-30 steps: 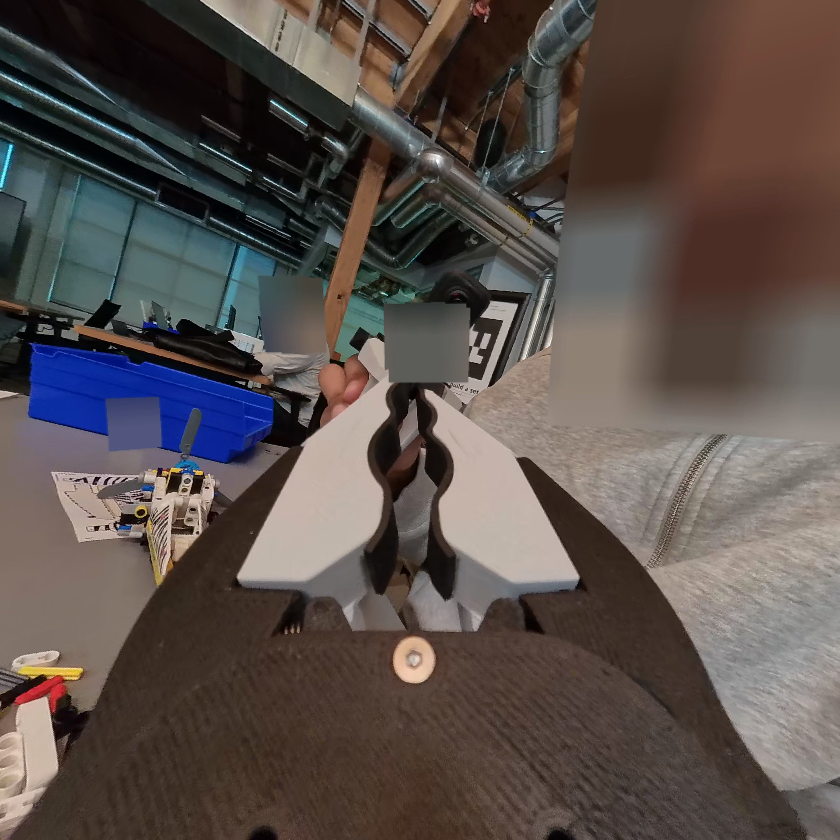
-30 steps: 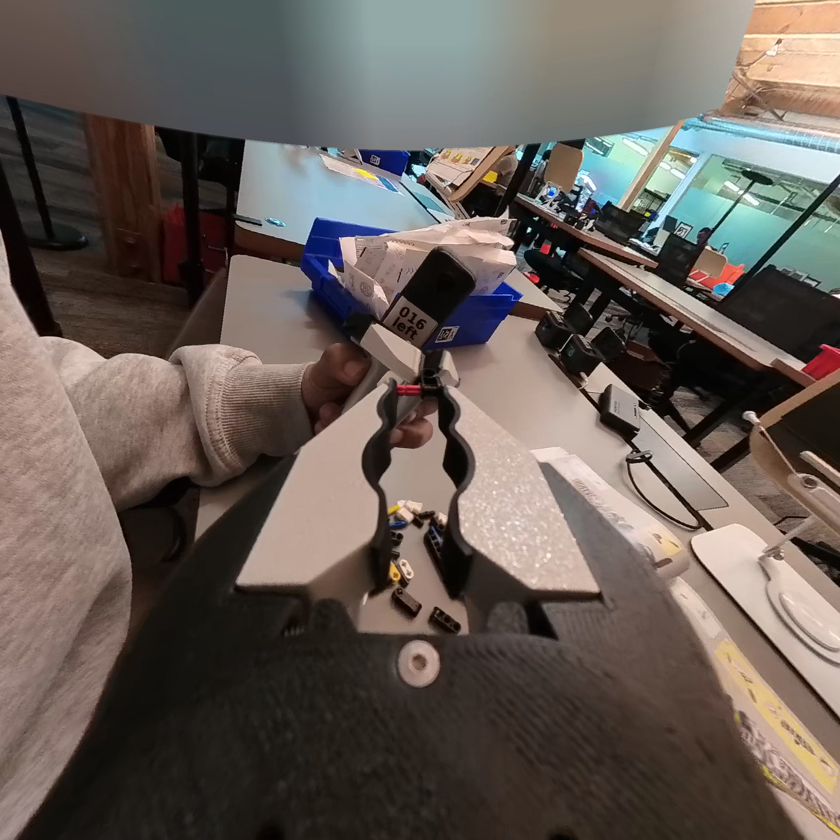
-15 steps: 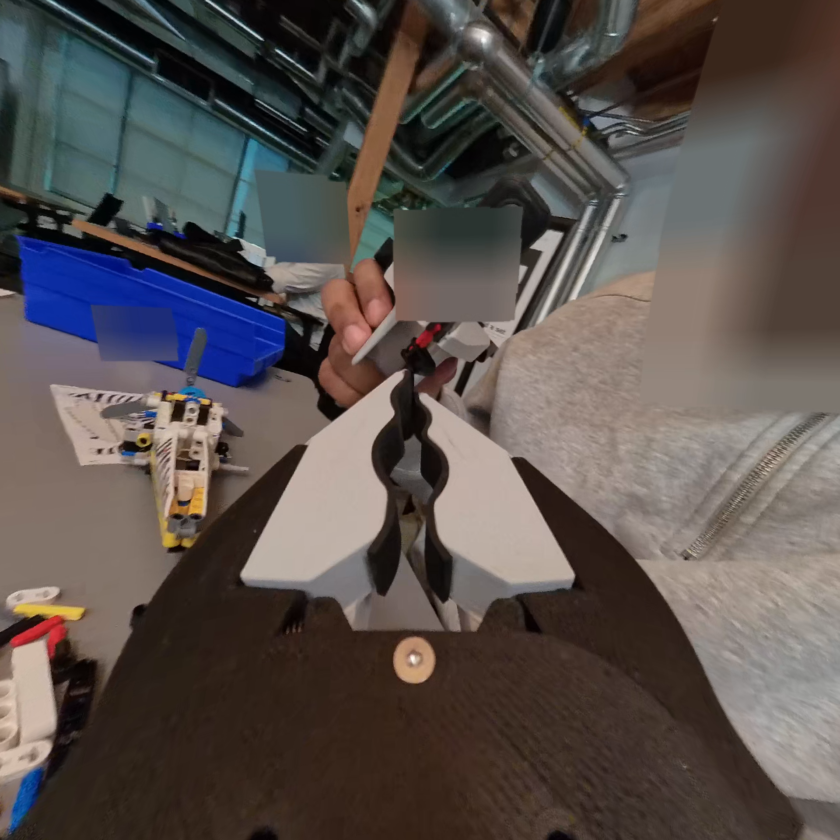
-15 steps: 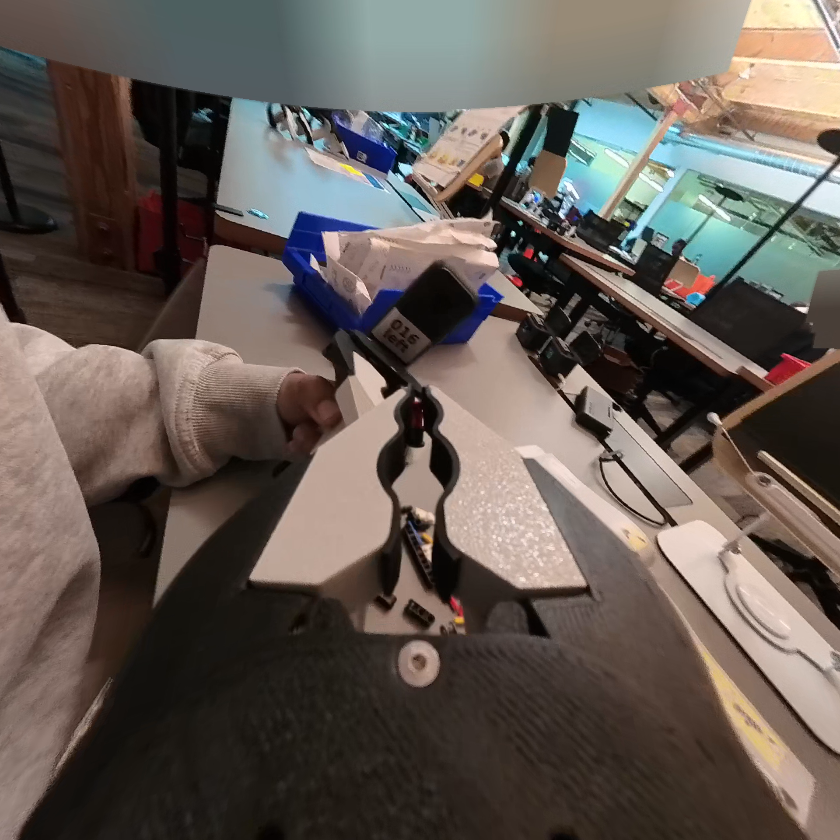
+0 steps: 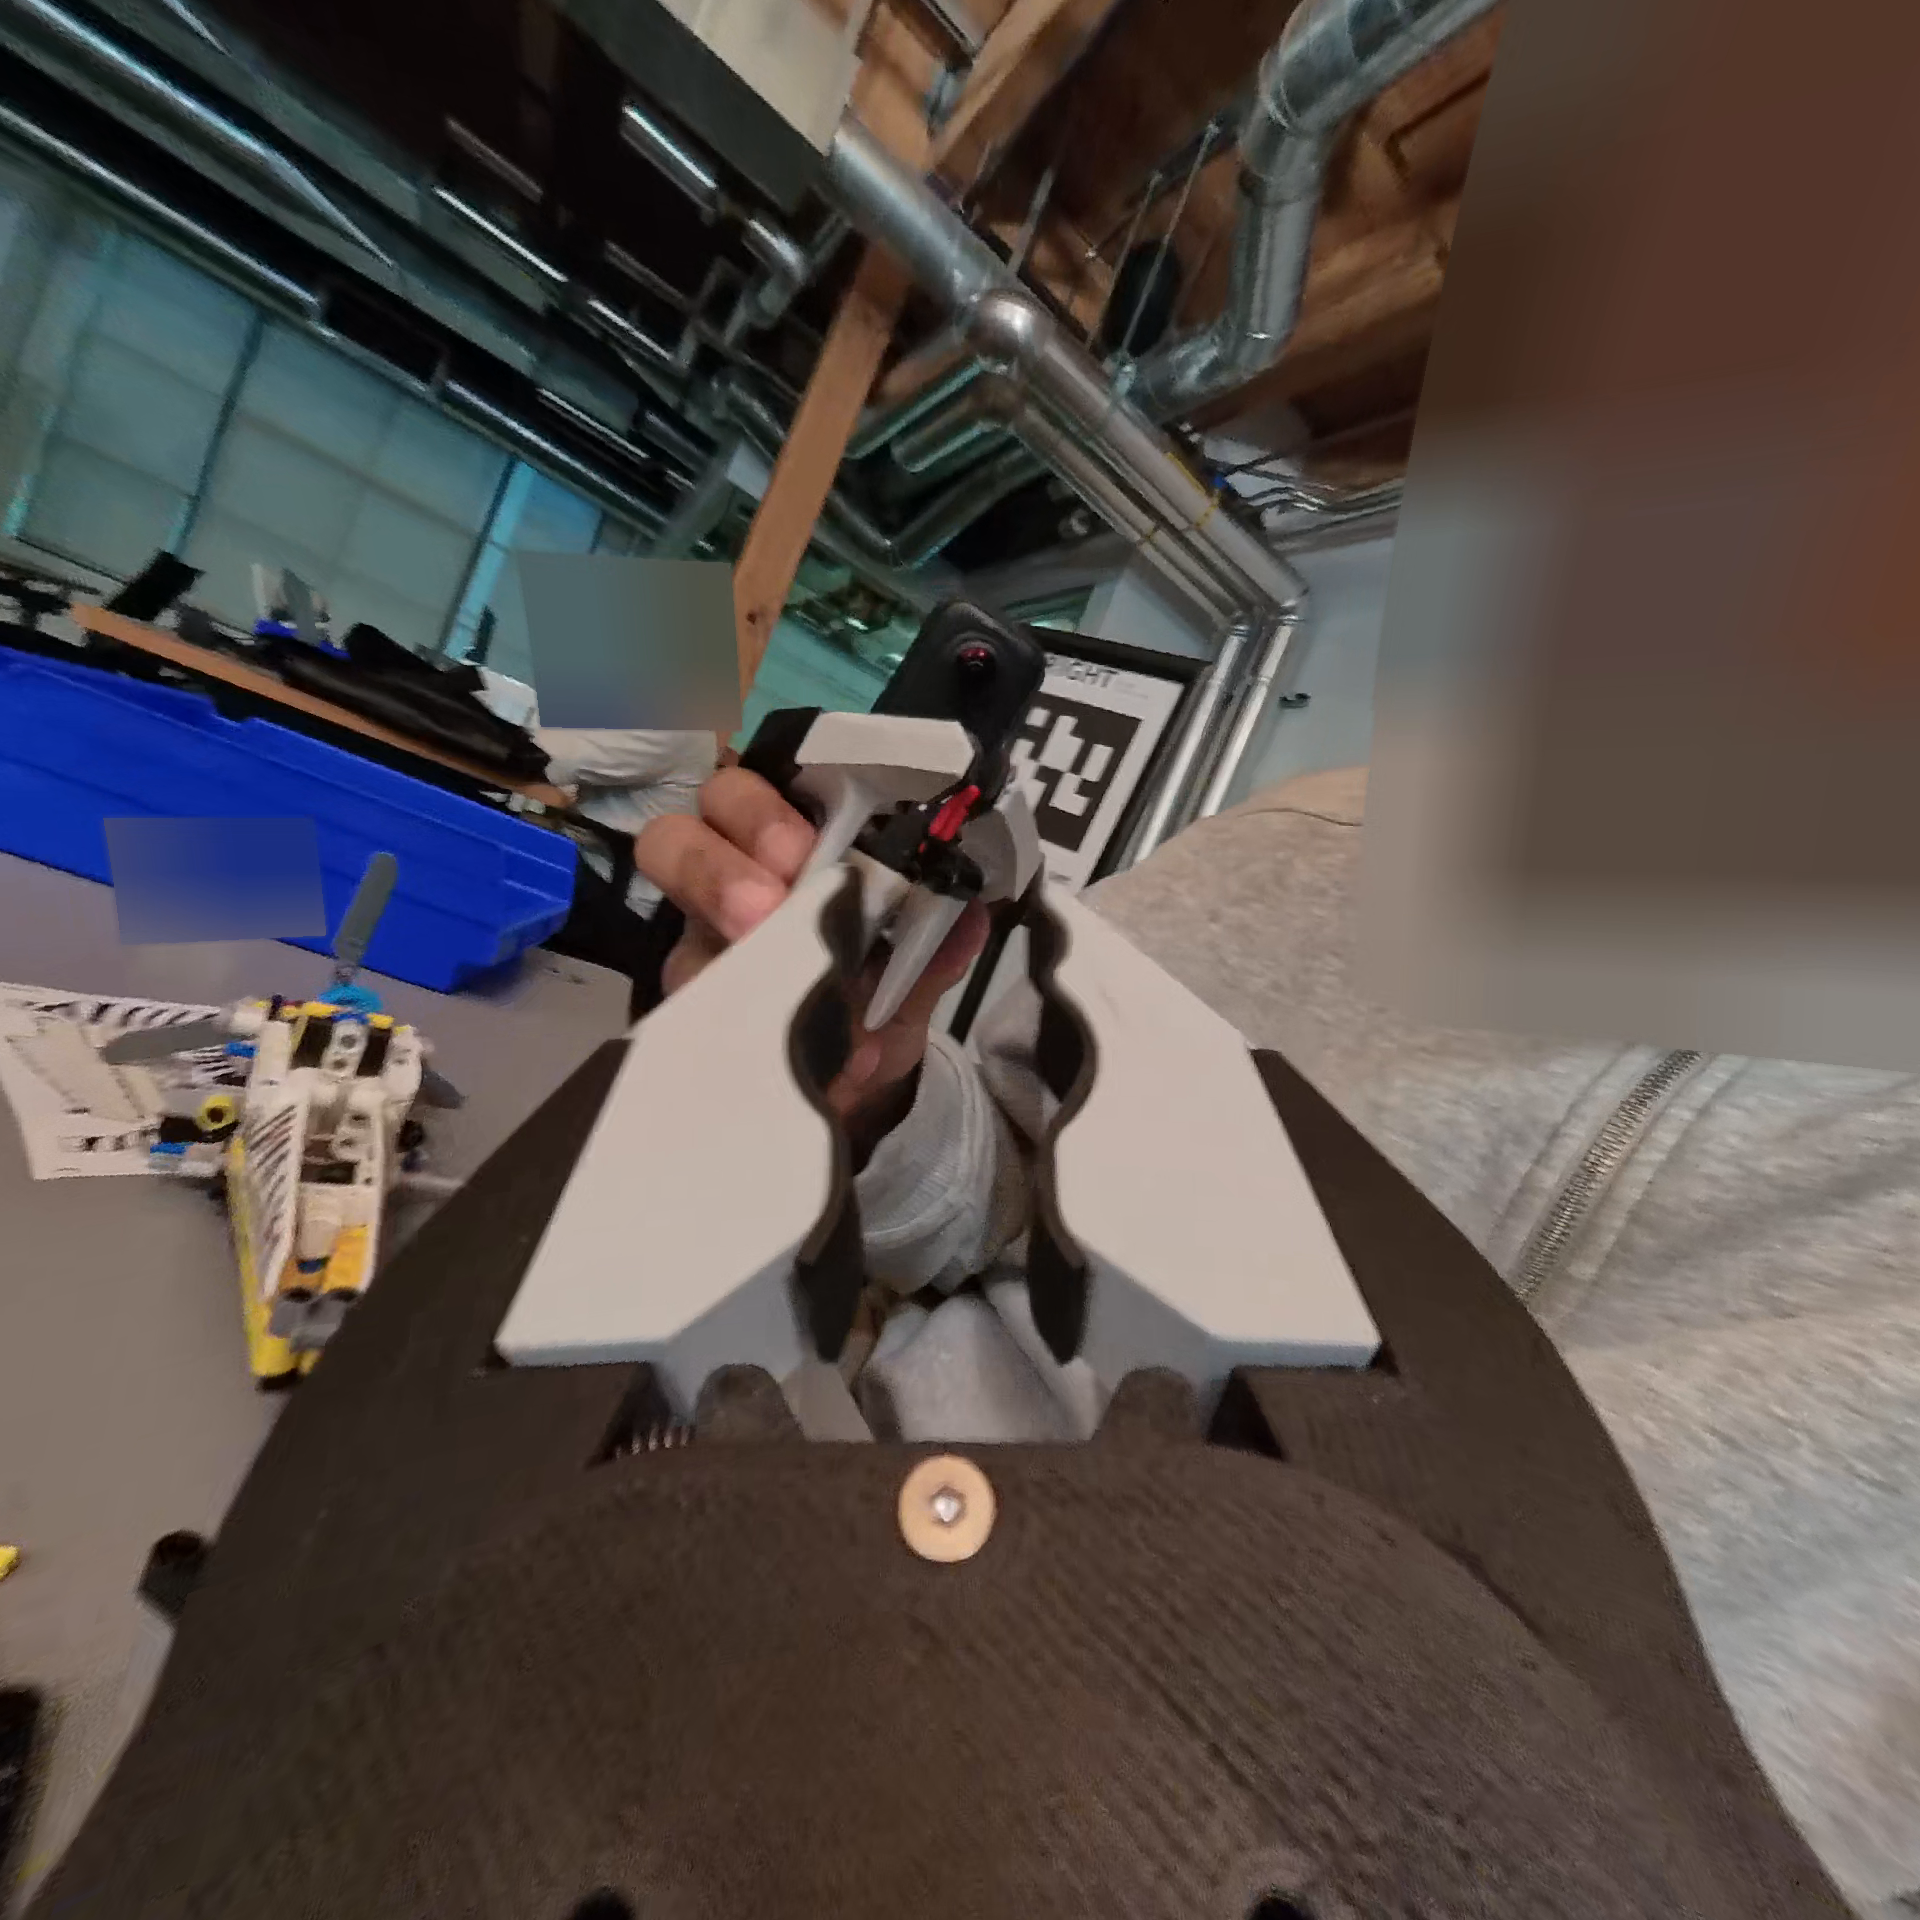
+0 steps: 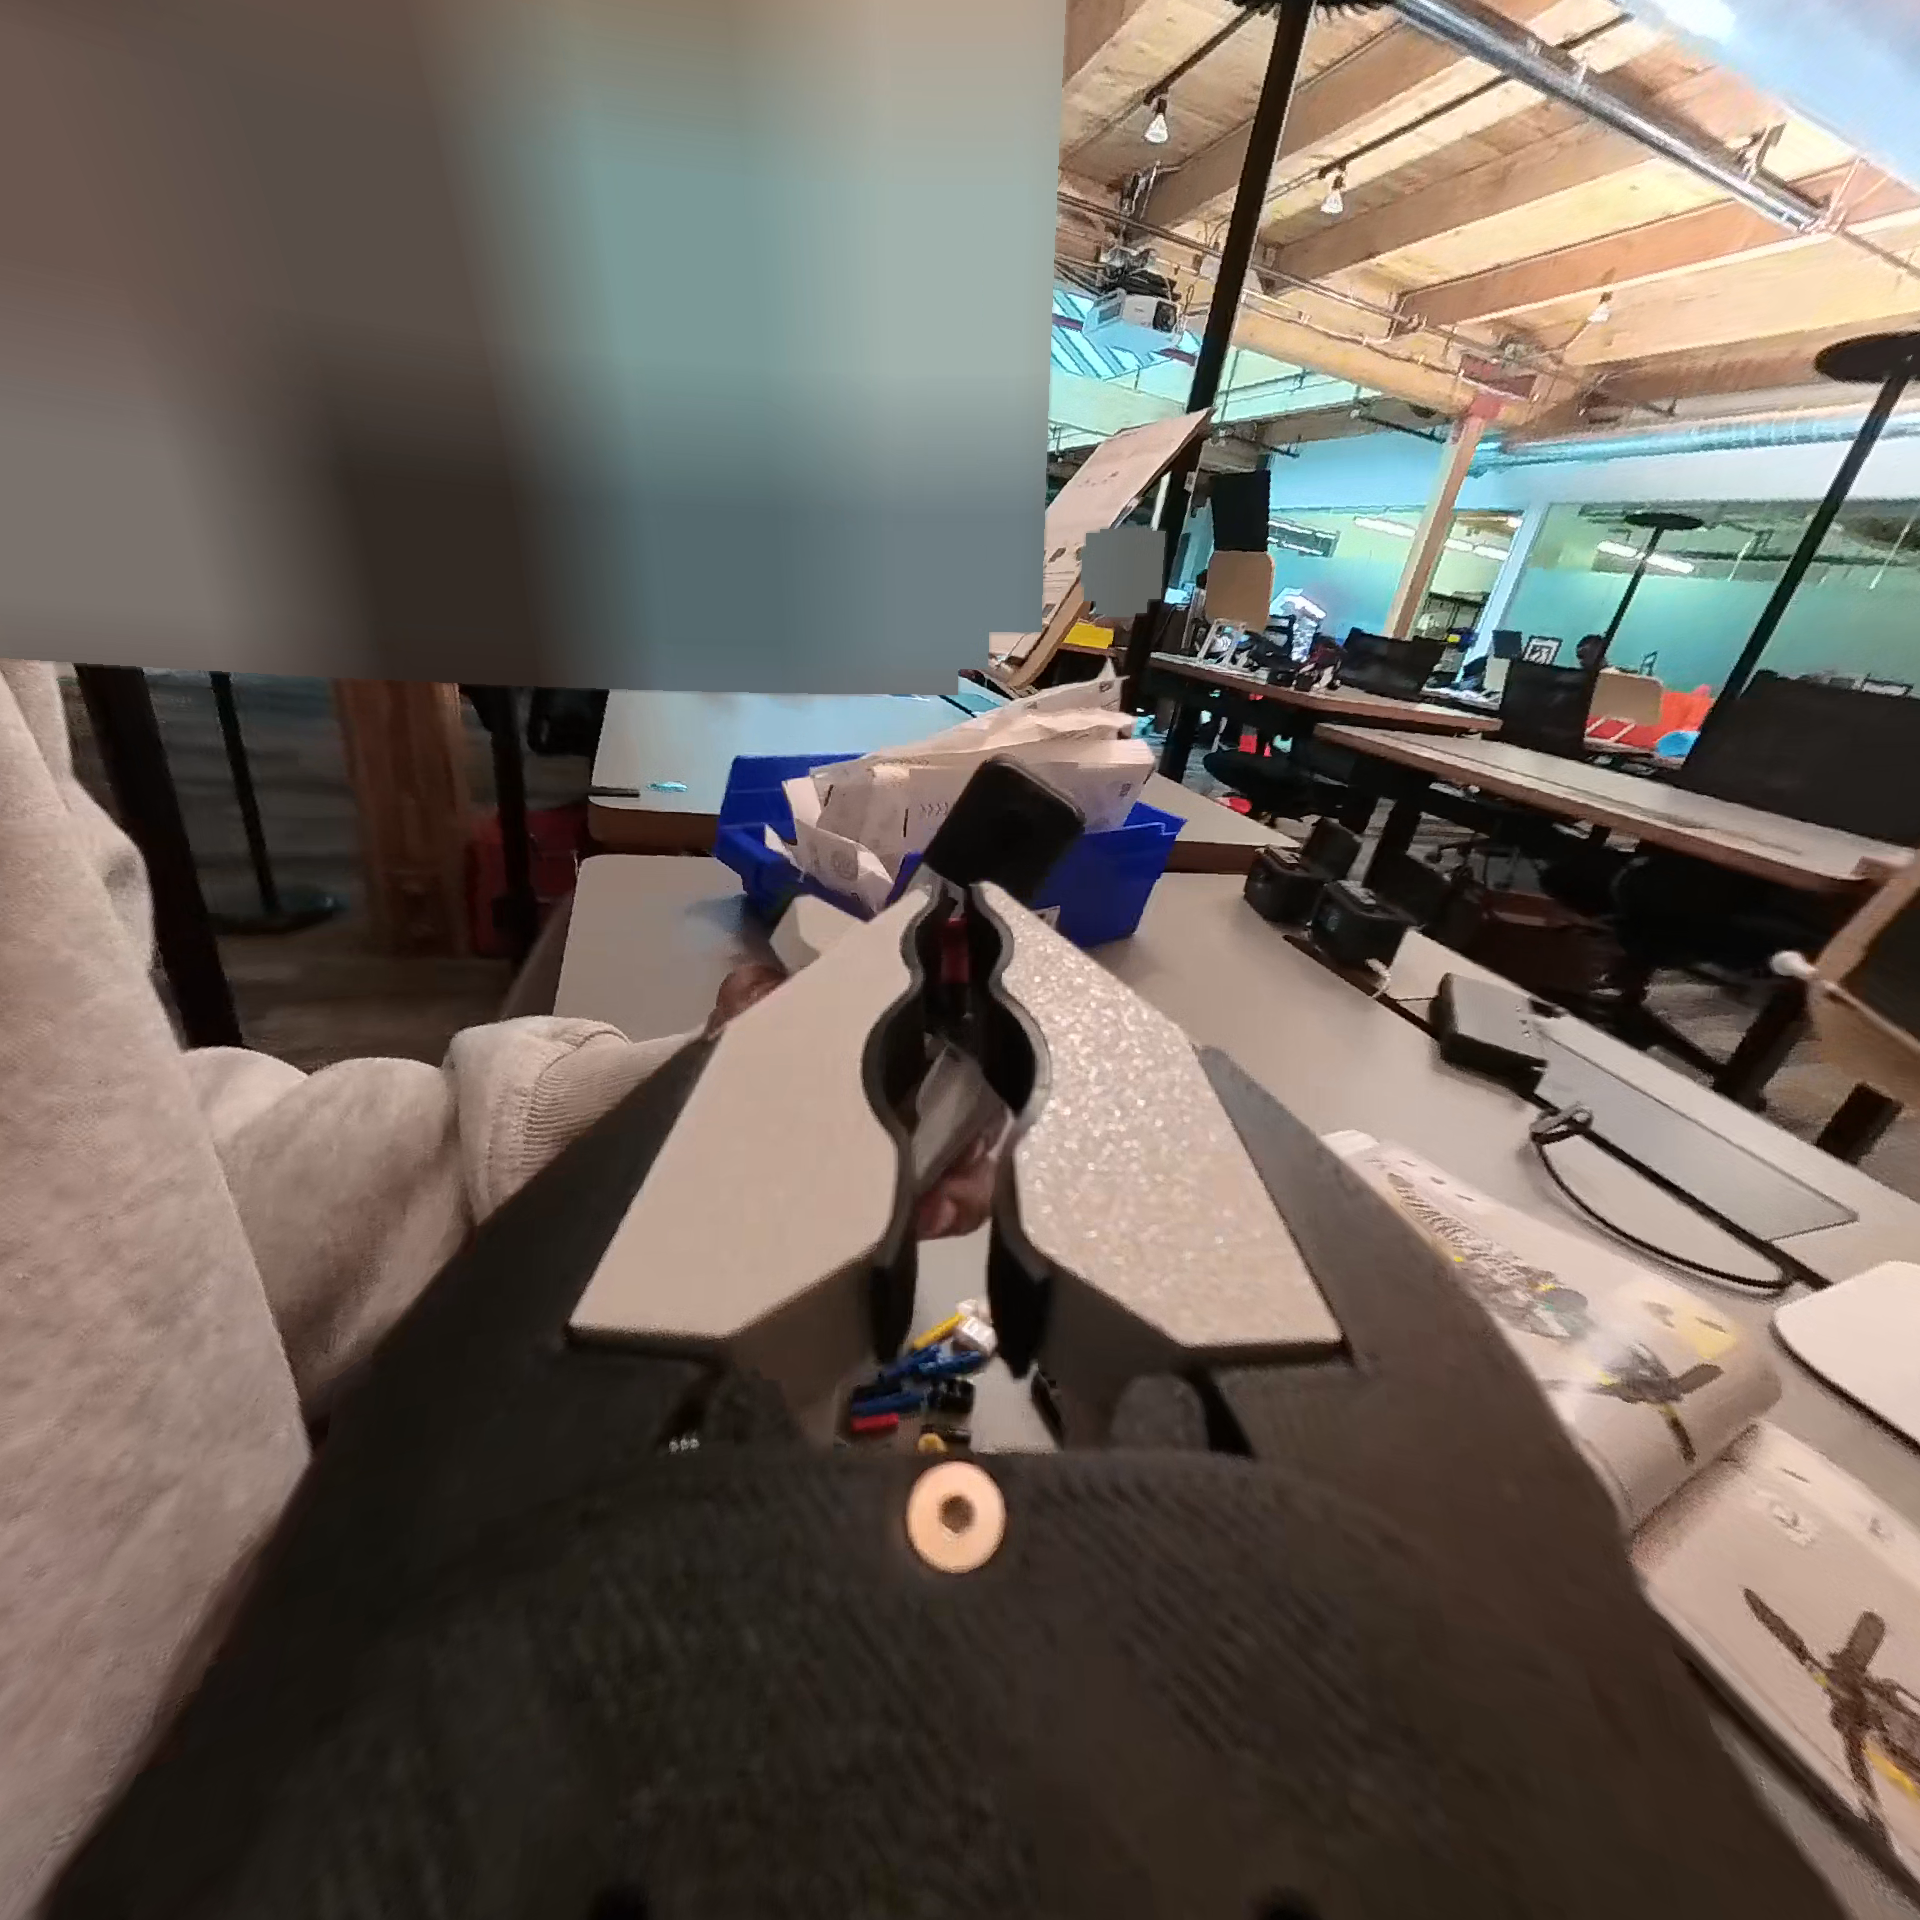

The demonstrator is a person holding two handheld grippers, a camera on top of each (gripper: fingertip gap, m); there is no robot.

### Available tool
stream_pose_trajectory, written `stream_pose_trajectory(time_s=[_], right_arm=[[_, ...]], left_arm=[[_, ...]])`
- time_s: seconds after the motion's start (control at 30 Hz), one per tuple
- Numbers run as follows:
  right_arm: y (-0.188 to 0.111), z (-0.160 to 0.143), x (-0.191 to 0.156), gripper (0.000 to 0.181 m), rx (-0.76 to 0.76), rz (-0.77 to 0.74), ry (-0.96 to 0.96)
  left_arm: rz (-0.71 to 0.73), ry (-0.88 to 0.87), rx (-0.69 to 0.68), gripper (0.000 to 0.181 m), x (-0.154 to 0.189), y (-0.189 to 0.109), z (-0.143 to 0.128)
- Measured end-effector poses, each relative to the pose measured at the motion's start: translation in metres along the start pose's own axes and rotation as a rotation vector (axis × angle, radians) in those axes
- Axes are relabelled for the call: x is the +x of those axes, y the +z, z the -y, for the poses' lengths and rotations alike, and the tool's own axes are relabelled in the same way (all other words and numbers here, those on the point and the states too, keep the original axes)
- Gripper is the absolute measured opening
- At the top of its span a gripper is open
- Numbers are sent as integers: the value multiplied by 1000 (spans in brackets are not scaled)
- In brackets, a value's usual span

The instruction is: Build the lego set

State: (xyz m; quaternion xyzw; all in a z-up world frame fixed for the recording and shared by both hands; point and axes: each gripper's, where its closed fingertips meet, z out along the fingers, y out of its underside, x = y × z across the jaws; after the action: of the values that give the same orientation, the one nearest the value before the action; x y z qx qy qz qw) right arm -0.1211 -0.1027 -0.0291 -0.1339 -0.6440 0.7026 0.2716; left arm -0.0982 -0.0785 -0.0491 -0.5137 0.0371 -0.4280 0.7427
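Note:
In the right wrist view my right gripper [image 6: 953, 909] is shut on a small red and black lego piece [image 6: 948, 951], held up in the air. In the left wrist view my left gripper [image 5: 948, 899] is open and empty, its fingers [image 5: 727, 1122] spread just in front of that piece [image 5: 940, 831] and the right gripper [image 5: 914, 821]. The part-built white and yellow lego model [image 5: 301, 1153] lies on the grey table [image 5: 104, 1351], left of the left gripper. The left gripper's camera body [image 6: 1003, 842] shows just beyond the right gripper's tips.
A blue bin [image 5: 260, 790] stands behind the model, which rests partly on a printed sheet [image 5: 73, 1091]. Loose small pieces [image 6: 914, 1371] lie under the right gripper. A blue bin stuffed with papers [image 6: 1101, 873], an instruction booklet [image 6: 1507, 1278] and cables [image 6: 1662, 1216] sit to the right. My left and right fingertips are right by each other.
My left gripper has opened; it was shut before. My right gripper closed onto the red and black piece and still holds it. Both grippers have tilted upward.

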Motion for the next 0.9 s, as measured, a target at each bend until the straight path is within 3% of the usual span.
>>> stream_pose_trajectory(time_s=[0.07, 0.47, 0.9], right_arm=[[2, 1, -4, 0, 6, -6, -66], [1, -3, -13, 1, -63, -67, -506], [-5, -4, -11, 2, -65, -62, -501]], left_arm=[[-34, -12, 12, 12, 4, 1, 1], [-69, -136, 0, 13, 2, 0, -3], [-44, -115, 11, 4, -1, -3, -1]])
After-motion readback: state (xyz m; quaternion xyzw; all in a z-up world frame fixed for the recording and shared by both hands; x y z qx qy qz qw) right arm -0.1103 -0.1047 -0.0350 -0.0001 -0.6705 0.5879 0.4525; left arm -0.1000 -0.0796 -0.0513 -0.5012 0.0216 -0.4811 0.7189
